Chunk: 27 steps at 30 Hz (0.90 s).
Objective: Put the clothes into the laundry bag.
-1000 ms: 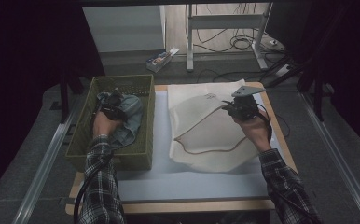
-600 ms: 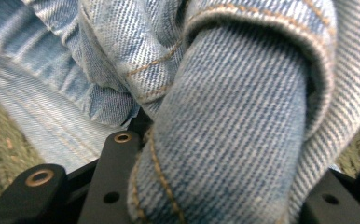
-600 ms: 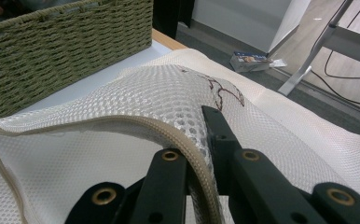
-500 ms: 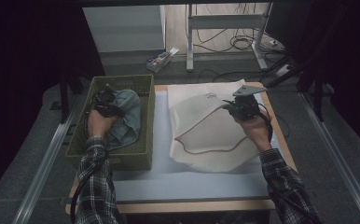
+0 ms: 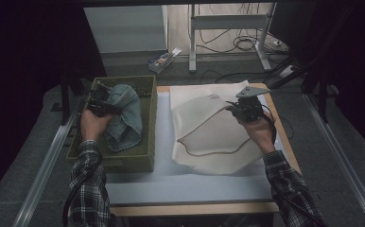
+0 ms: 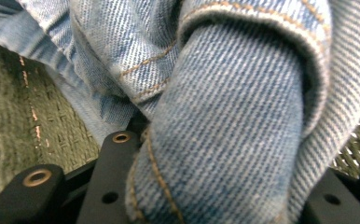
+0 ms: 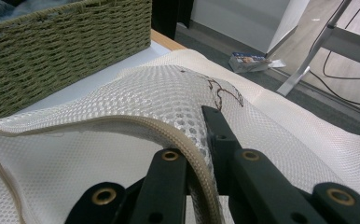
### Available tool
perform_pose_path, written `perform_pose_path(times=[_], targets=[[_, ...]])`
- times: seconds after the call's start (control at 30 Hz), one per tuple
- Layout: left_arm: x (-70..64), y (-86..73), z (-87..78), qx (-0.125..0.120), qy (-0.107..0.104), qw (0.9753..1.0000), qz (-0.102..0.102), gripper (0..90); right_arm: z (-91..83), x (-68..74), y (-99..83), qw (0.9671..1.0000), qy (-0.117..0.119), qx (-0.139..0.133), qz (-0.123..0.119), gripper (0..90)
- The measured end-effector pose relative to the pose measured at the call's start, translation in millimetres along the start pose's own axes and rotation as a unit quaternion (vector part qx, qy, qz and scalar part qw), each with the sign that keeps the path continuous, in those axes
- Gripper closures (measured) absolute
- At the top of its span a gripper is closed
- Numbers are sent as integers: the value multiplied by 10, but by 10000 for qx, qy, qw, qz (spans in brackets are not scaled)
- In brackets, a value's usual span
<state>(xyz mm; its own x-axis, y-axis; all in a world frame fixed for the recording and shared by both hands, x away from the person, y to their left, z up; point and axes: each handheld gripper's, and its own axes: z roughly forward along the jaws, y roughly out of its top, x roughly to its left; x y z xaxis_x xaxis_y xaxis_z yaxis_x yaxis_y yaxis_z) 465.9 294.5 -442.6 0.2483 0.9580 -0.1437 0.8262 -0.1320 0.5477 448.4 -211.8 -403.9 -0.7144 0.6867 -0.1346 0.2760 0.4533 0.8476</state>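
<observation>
Denim garment (image 6: 225, 116) is bunched between the jaws of the left gripper (image 5: 100, 105), lifted partly above the green woven basket (image 5: 145, 156). Right gripper (image 7: 199, 154) pinches the trimmed rim of the white mesh bag (image 5: 209, 137), holding it raised on the table (image 5: 190, 189).

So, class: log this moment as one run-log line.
left tool: shut on denim garment in basket | right tool: shut on mesh bag rim, opening raised

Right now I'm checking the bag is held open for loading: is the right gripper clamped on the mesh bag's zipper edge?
Yes: the right gripper has its two jaws shut on the zippered rim of the mesh bag, lifting it.
</observation>
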Motion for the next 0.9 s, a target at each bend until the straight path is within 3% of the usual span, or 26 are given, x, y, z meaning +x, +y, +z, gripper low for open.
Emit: perform_pose_path(times=[0.43,0.9], targets=[[-108,-43,-223,-459,10,9988,143,602,-17,-13,3,10000,-9,-21,3,854],[-162,-90,-548,-912,62,9957,167,596,-23,-15,6,10000,-18,-26,4,854]])
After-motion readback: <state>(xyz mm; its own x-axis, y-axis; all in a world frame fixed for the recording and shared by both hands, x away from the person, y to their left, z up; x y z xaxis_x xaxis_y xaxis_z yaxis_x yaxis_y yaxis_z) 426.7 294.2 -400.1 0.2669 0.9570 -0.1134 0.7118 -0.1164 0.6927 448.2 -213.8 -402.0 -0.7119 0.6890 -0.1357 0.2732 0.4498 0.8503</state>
